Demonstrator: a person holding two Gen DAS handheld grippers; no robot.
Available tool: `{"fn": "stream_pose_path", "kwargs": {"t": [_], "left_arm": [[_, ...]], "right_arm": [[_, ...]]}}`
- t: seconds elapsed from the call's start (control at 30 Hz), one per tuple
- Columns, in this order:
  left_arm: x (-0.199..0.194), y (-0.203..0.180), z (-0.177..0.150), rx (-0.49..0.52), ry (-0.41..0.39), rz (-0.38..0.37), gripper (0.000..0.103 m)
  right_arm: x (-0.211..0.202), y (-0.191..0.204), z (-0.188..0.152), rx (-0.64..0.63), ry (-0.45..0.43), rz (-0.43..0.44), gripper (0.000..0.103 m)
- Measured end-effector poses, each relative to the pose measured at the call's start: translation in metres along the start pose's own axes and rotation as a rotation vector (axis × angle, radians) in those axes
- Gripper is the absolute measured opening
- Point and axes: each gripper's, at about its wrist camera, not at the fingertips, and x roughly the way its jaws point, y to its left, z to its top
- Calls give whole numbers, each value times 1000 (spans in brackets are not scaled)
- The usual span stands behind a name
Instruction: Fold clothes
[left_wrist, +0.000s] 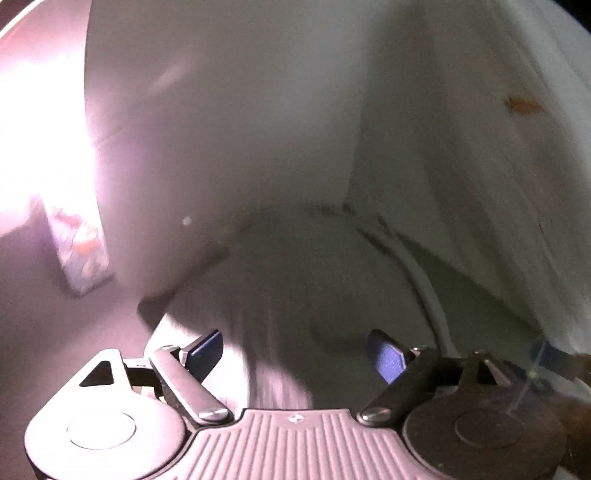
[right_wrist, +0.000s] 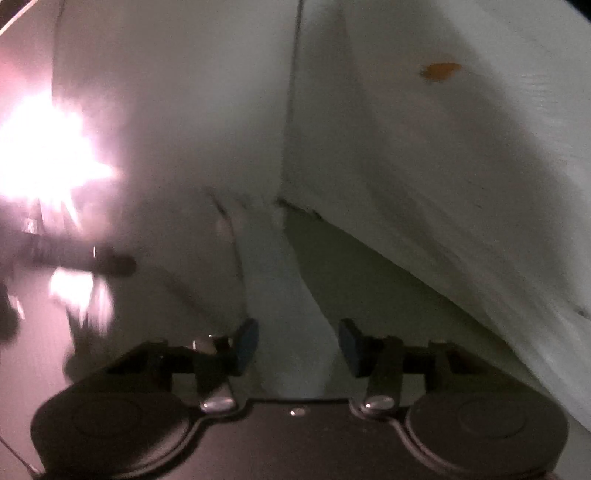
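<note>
Two views, both blurred and dim. Left wrist view, from the left: glare (left_wrist: 40, 122) washes out the edge, and below it a patterned box (left_wrist: 79, 251) stands on the table (left_wrist: 55, 332), its print unreadable. Right of that, white cloth (left_wrist: 229, 110) fills nearly all the frame, raised in a sheet with a bunched fold low in the middle; its edges are cut off at top and right. Left gripper (left_wrist: 295, 356) has its blue pads (left_wrist: 388, 360) spread wide, with cloth lying between and beyond them; cannot tell whether either pad touches it. An orange mark (left_wrist: 522, 105) shows on the cloth upper right, shape smeared. Right wrist view, from the left: glare (right_wrist: 48, 155) again, with dark shapes under it too blurred to name. The cloth (right_wrist: 406, 166) hangs across the rest, a vertical seam near the middle. Right gripper (right_wrist: 298, 347) stands open, a strip of cloth running between its pads (right_wrist: 246, 343), not pinched. The orange mark (right_wrist: 439, 71) shows upper right.
</note>
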Motion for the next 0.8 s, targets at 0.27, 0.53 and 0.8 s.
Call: {"fn": "stream_pose_path", "kwargs": {"t": [0.27, 0.53, 0.8], "left_arm": [[65, 9, 30, -65, -15, 3, 78], [34, -15, 24, -109, -92, 31, 38], [-53, -61, 18, -110, -106, -121, 18]], "right_arm": [[107, 10, 50, -110, 15, 166, 51], [75, 3, 32, -69, -119, 182, 5], [-34, -16, 19, -101, -287, 105, 3]]}}
